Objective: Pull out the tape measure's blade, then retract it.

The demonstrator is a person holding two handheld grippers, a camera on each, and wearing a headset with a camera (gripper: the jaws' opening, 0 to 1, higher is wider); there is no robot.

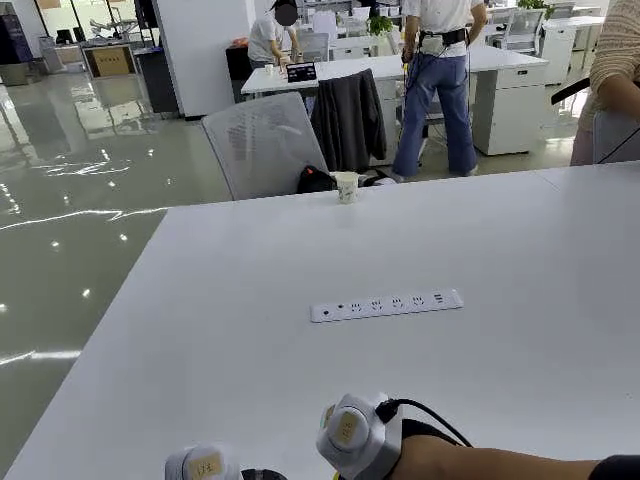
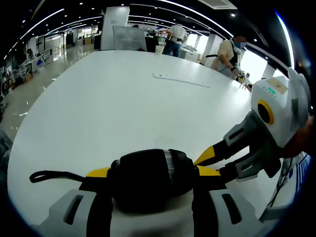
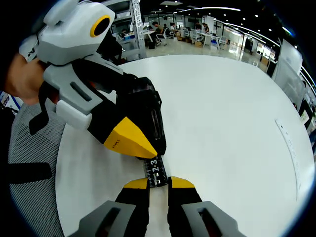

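Left gripper (image 2: 150, 173) is clamped on the black tape measure case (image 2: 148, 190), its yellow-tipped jaws pressed to either side of it above the near part of the white table (image 2: 123, 98), with the wrist strap (image 2: 49, 175) trailing to one side. Right gripper (image 3: 158, 183) has its jaws closed together on the blade (image 3: 156, 170), a short length of which stands out of the case, the figure 23 legible just ahead of the tips. One container noted: a paper cup (image 1: 346, 186) upright at the table's far edge, contents not discernible, well beyond a white power strip (image 1: 386, 305) lying flat mid-table.
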